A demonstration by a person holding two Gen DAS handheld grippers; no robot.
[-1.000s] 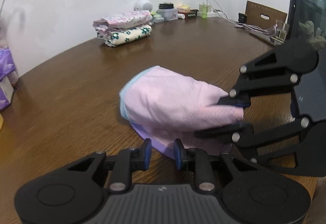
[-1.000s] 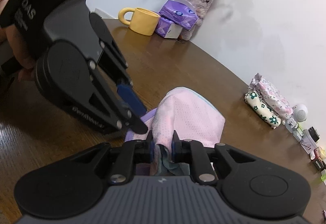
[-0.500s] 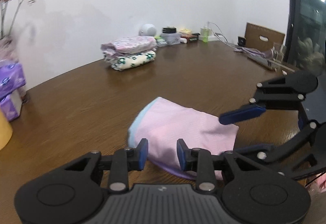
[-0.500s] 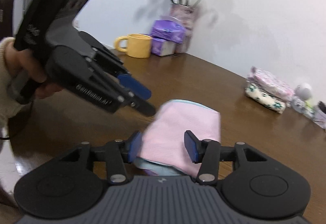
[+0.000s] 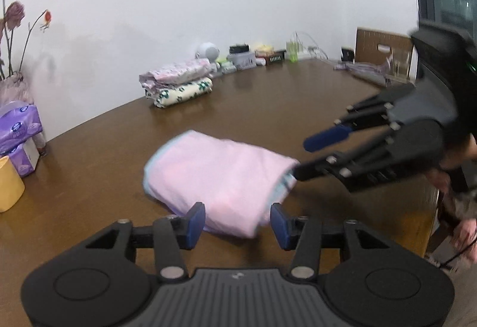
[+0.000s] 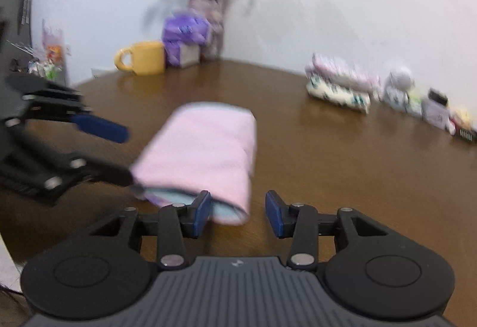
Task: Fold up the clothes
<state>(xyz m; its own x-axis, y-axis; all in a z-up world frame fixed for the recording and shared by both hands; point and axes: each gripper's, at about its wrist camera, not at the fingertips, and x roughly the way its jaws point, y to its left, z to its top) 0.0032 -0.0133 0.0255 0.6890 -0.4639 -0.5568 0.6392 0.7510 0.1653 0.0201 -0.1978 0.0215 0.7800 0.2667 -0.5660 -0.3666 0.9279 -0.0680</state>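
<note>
A folded pink garment (image 5: 220, 175) with a pale blue edge lies on the brown table (image 5: 268, 106). My left gripper (image 5: 237, 222) is at its near end, and its jaws are opening. The cloth reaches in between the blue pads (image 5: 195, 221), which do not press on it. In the right wrist view the same garment (image 6: 202, 154) lies ahead. My right gripper (image 6: 238, 215) is closing a little, and the garment's corner sits just inside its left pad (image 6: 202, 213), not gripped. Each gripper shows in the other's view, beside the garment: the right gripper (image 5: 304, 158), the left gripper (image 6: 125, 155).
A stack of folded clothes (image 5: 179, 85) sits by the wall, with small clutter (image 5: 247, 59) and a cardboard box (image 5: 381, 47) further right. A yellow mug (image 6: 143, 57), purple tissue packs (image 6: 184, 38) and a flower vase (image 6: 208, 23) stand at the far left. The table edge runs close on the right.
Both grippers have let go of the pink garment, opened and drawn back from it. The garment now lies flat and folded on the table.
</note>
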